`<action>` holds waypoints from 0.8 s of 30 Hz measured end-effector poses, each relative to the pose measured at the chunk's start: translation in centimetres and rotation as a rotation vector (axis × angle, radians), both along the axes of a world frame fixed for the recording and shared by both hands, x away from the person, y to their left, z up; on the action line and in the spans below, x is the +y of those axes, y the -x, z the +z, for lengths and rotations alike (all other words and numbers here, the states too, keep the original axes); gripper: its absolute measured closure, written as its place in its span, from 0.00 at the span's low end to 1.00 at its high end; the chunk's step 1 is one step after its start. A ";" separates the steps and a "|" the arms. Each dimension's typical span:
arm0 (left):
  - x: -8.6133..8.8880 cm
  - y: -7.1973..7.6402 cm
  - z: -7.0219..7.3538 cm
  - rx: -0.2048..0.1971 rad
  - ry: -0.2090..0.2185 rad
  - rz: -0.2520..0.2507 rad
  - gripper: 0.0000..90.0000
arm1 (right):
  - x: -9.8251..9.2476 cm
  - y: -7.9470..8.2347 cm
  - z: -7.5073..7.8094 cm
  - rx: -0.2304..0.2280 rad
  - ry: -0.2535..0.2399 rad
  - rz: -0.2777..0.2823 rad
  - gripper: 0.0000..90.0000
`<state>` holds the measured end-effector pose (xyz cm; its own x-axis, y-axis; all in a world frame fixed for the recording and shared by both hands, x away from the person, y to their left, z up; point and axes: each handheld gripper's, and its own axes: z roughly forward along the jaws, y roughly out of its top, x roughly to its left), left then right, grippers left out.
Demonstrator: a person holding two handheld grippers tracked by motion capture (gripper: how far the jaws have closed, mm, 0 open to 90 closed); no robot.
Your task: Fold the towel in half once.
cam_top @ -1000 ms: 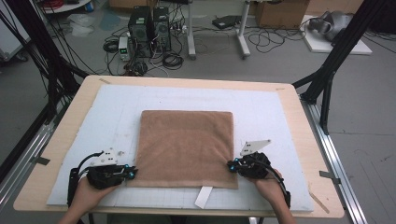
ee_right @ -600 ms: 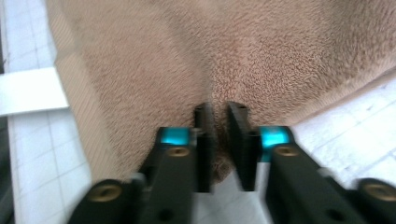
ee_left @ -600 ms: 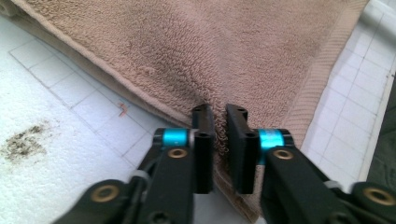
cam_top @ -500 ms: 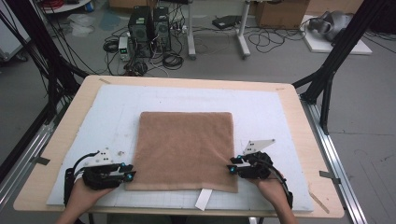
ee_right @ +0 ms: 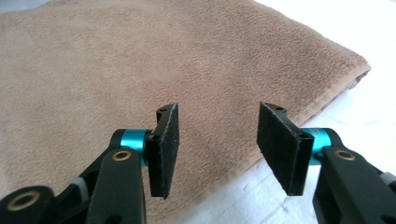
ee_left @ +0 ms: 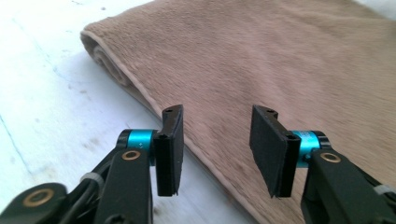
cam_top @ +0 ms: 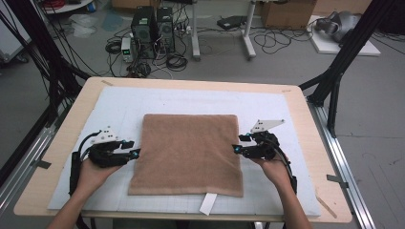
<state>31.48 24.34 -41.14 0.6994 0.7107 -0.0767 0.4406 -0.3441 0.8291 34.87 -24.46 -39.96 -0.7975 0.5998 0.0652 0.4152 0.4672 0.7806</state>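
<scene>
High view shows a folded brown towel (cam_top: 187,153) lying flat on the white mat (cam_top: 296,114) of the bench (cam_top: 67,114). Left gripper (cam_top: 135,153) and right gripper (cam_top: 236,149) flank its side edges, their jaws just opened, nothing between them.

My left gripper (cam_top: 136,153) is in my left hand (cam_top: 93,172), my right gripper (cam_top: 235,149) in my right hand (cam_top: 273,169). Both forearms come from the near edge. Both grippers point inward, their jaws have just been opening, nothing between them.
</scene>
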 end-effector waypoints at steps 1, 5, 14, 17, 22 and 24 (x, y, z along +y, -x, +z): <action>-0.1 -0.3 0.1 -0.004 -0.007 -0.001 0.60 | 0.0 -0.2 0.0 0.000 -0.002 0.004 0.53; -0.6 -0.8 0.3 -0.005 -0.009 -0.003 0.58 | -0.1 -0.6 0.2 -0.003 -0.013 -0.005 0.49; -0.9 -1.8 1.5 -0.008 0.001 0.027 0.49 | 0.0 -1.0 1.0 -0.019 -0.019 -0.029 0.41; -1.1 -2.9 2.0 -0.003 0.006 0.036 0.48 | 0.3 -1.5 2.1 -0.031 -0.006 -0.029 0.41; -1.2 -5.1 2.8 0.004 0.008 0.060 0.48 | 0.5 -3.2 3.8 -0.043 0.003 -0.055 0.40; -1.3 -5.8 3.3 -0.005 0.008 0.071 0.48 | 0.7 -4.1 4.2 -0.042 0.005 -0.061 0.40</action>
<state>37.23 23.03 -37.80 0.6475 0.7579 -0.0796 0.4596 -0.3051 0.8341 38.96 -23.79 -35.74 -0.7617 0.6473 0.0291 0.4098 0.4464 0.7955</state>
